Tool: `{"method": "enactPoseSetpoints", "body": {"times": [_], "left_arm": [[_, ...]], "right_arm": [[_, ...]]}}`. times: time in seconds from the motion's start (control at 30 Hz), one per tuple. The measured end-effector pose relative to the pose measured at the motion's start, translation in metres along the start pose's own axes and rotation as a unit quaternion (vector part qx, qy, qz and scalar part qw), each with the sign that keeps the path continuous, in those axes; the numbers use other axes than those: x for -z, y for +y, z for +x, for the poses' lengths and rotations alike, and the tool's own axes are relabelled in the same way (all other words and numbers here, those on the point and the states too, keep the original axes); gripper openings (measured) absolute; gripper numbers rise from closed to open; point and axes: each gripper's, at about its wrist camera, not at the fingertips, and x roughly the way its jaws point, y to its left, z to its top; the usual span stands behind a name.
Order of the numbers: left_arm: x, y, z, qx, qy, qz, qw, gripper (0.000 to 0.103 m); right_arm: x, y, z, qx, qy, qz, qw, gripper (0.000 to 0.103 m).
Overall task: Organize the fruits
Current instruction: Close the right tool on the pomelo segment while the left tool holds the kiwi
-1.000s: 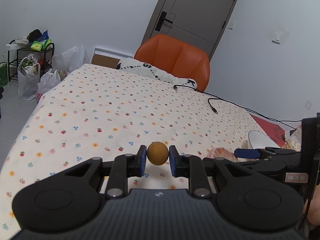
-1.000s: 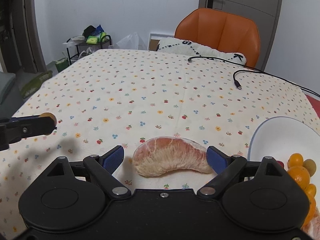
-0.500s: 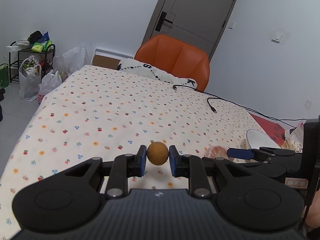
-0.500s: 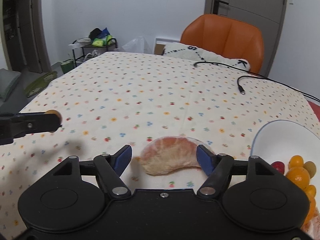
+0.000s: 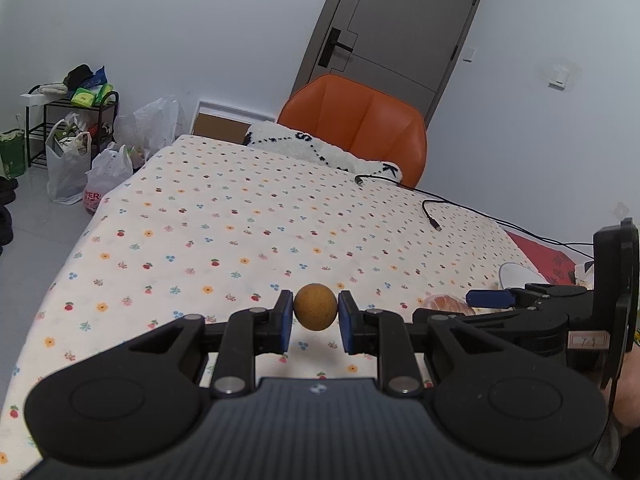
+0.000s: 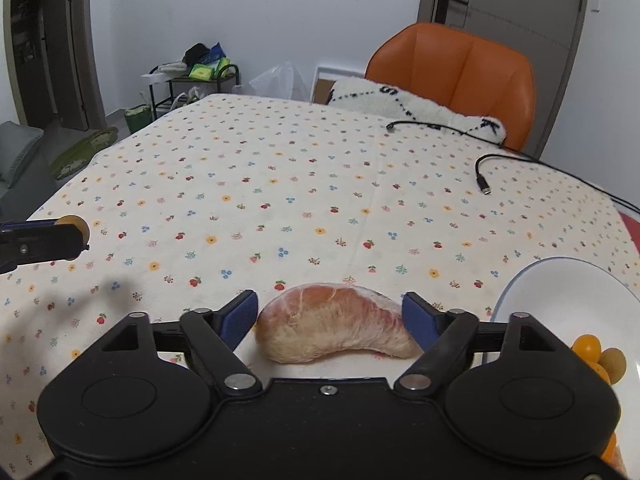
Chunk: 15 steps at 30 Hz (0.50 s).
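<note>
Several small fruits, perhaps kumquats, fill bowl point(image 6: 560, 280); left gripper point(image 5: 315, 316) clamps longan point(image 5: 315, 306), right gripper point(image 6: 332, 316) wide.

Two grippers: left point(image 5: 315, 314) and right point(image 6: 331, 317). One brown fruit point(image 5: 315, 307), one pomelo segment point(image 6: 334, 323), one bowl point(image 6: 560, 280). One chair point(image 6: 452, 76), two cable ends.

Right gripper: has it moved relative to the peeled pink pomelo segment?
Yes. The right gripper has closed in around the peeled pink pomelo segment lying on the floral tablecloth.

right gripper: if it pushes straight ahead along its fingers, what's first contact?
The pomelo segment, lying on the tablecloth between the open fingers of the right gripper. Beyond it looks like bare cloth, though depth is uncertain.
</note>
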Motion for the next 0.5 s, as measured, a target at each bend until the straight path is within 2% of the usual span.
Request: {"method": "enactPoseSetpoints", "body": {"times": [0.23, 0.37, 0.5], "left_arm": [[0.002, 0.009, 0.004, -0.002, 0.004, -0.010, 0.9999, 0.022], [0.002, 0.015, 0.006, -0.003, 0.005, -0.016, 0.9998, 0.022], [0.002, 0.020, 0.006, -0.005, 0.004, -0.021, 0.9998, 0.022]], "right_arm": [[-0.002, 0.002, 0.010, -0.006, 0.030, -0.036, 0.999, 0.093], [-0.005, -0.010, 0.017, -0.025, 0.049, -0.004, 0.998, 0.096], [-0.006, -0.011, 0.018, -0.027, 0.056, -0.005, 0.998, 0.097]]}}
